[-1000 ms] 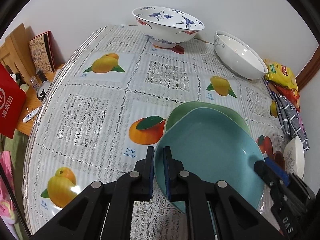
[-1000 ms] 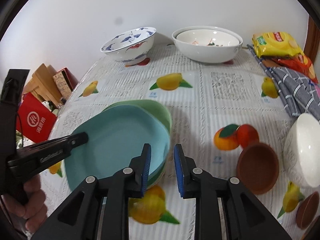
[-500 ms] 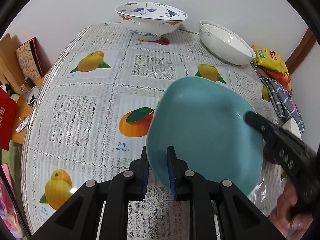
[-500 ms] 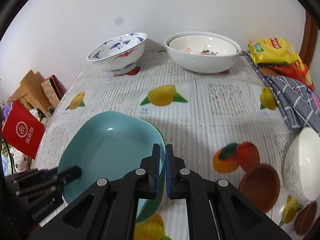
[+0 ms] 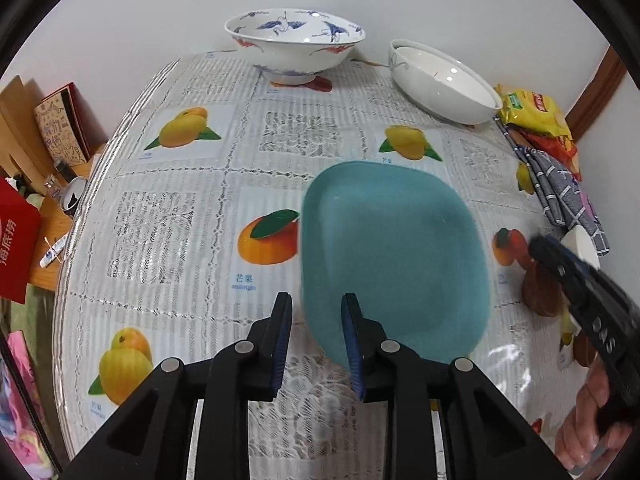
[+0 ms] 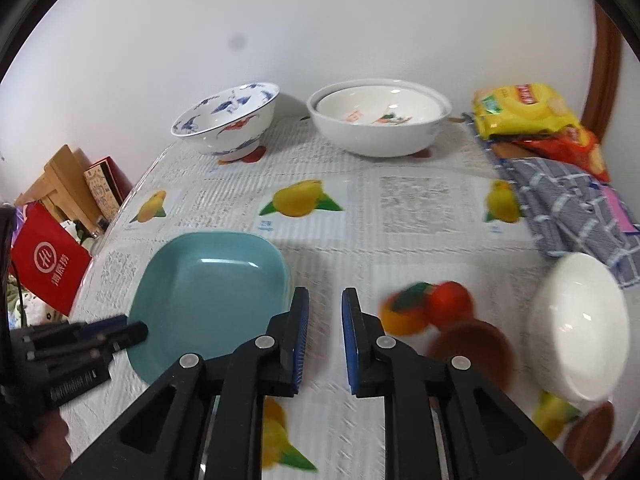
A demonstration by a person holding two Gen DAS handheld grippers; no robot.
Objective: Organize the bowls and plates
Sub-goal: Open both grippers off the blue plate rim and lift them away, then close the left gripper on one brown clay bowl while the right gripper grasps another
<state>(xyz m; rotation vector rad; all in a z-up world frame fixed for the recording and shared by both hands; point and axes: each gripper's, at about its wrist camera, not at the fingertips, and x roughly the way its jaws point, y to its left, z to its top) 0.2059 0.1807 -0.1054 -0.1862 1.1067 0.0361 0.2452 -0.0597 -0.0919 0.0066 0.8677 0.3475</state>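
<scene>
A teal square plate (image 5: 394, 256) lies flat on the fruit-print tablecloth (image 5: 180, 216); it also shows in the right wrist view (image 6: 208, 296). It covers the green plate beneath, which is hidden. My left gripper (image 5: 316, 340) is open, its jaws astride the plate's near left edge without touching. My right gripper (image 6: 324, 336) is open and empty, just right of the plate. A blue-crane bowl (image 5: 294, 50) and nested white bowls (image 6: 378, 118) stand at the back.
A small white bowl (image 6: 578, 320) and brown saucers (image 6: 472, 350) sit at the right. Snack packets (image 6: 524, 114) and a checked cloth (image 6: 568, 204) lie at the far right. A red bag (image 6: 50, 260) and boxes stand off the table's left edge.
Both grippers held the teal plate, set it onto the green plate, and have now opened. The right gripper has pulled away to the right.
</scene>
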